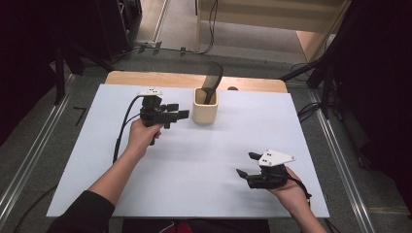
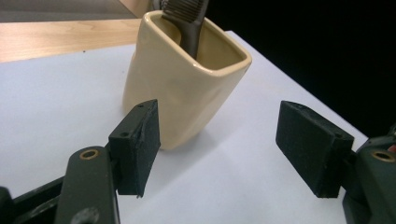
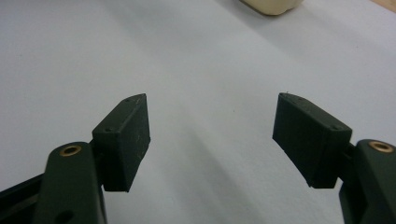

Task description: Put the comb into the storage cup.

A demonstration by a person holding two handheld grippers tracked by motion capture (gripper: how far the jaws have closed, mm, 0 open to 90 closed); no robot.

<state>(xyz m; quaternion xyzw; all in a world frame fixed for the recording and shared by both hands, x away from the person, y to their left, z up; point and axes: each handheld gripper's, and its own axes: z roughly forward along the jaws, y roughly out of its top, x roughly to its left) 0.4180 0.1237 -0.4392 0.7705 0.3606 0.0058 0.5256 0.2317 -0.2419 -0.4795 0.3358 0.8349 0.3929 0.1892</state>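
Observation:
A cream ceramic cup stands upright at the far middle of the white table, with a dark comb leaning out of it. My left gripper hovers just left of the cup, jaws open and pointing at it. In the left gripper view the cup sits a short way beyond the two spread pads, nothing between them, and the comb pokes from its mouth. My right gripper rests low near the front right of the table, open and empty. The right gripper view has the cup's base at the top edge.
The white board covers a wooden table whose far edge shows behind the cup. Black stands and cables ring the table on the floor. A person's forearms reach in from the bottom.

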